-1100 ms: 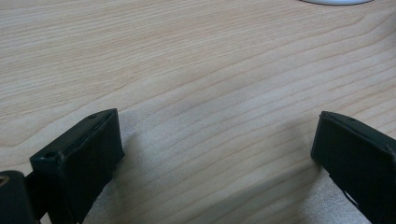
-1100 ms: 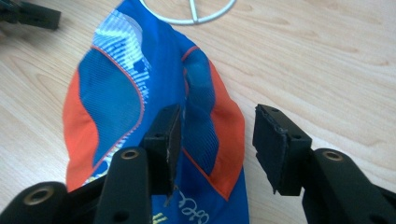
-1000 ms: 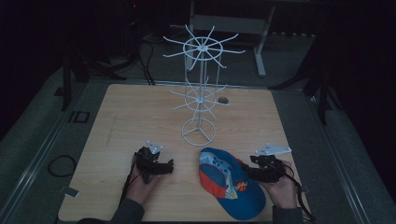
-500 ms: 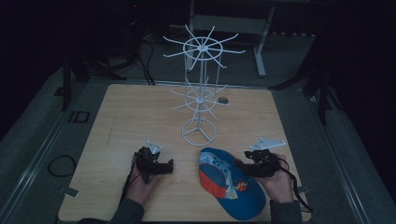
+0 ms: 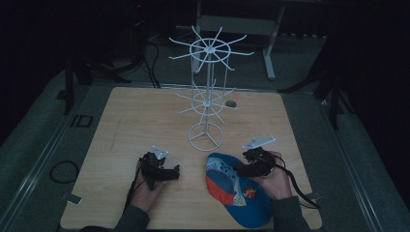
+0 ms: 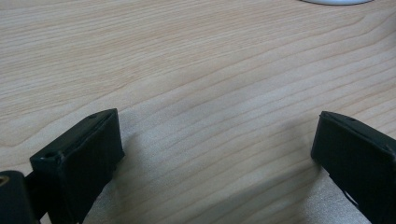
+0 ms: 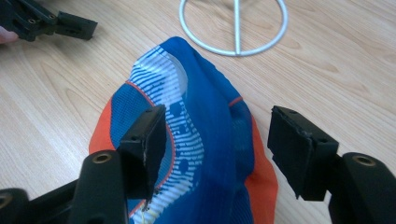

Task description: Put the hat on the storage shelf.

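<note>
A blue and orange cap (image 5: 237,191) with white print lies on the wooden table (image 5: 145,121), near the front edge. My right gripper (image 5: 244,168) is over the cap's right side. In the right gripper view the cap (image 7: 210,116) bulges up between the jaws of my right gripper (image 7: 219,144). Those jaws have just been opening, and the pads (image 7: 147,140) stand clear of the cloth. My left gripper (image 5: 169,171) rests on the table to the left of the cap. In its own view my left gripper (image 6: 215,140) stands open over bare wood.
A white wire display stand (image 5: 208,92) with two tiers of spoked arms rises behind the cap. Its ring base (image 7: 237,28) sits just beyond the cap. A small hole (image 5: 231,103) marks the tabletop behind the stand. Dark floor and cables surround the table.
My right gripper has moved left from beside the cap to over it. The left gripper and the cap have stayed in place.
</note>
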A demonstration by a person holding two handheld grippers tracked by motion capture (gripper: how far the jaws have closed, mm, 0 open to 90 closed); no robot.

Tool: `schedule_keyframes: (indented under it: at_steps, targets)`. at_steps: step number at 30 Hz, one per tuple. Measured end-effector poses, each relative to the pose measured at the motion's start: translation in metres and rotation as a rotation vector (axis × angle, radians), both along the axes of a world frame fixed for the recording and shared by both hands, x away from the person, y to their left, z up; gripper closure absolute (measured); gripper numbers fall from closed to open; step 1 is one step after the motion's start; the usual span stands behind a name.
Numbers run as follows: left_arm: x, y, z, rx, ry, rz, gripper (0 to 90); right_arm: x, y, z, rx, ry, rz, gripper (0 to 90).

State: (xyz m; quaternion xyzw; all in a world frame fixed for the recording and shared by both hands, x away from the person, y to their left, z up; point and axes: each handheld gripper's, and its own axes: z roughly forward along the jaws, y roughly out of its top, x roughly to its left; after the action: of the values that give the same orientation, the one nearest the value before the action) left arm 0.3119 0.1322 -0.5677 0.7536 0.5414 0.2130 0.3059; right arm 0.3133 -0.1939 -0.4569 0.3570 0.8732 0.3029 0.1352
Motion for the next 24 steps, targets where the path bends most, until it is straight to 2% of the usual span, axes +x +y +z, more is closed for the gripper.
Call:
schedule_keyframes:
  at_steps: [3,6,10,15,24]
  targets:
    - [0.000,0.000,0.000,0.000,0.003,-0.001,2.4,0.004,0.005,-0.001,-0.009,0.001,0.022,33.1]
    - [0.000,0.000,0.000,0.001,0.002,-0.001,2.4,0.010,0.013,-0.003,-0.039,0.010,0.042,30.2]
    - [0.000,0.000,0.000,0.002,0.003,-0.002,2.4,0.016,0.018,-0.004,-0.043,0.025,0.060,29.0]
    - [0.000,0.000,0.000,0.001,-0.001,0.000,2.4,0.022,0.021,-0.006,-0.028,0.054,0.068,28.9]
    - [0.000,0.000,0.000,0.000,-0.001,0.001,2.4,0.035,0.027,-0.017,-0.053,0.082,0.089,31.0]
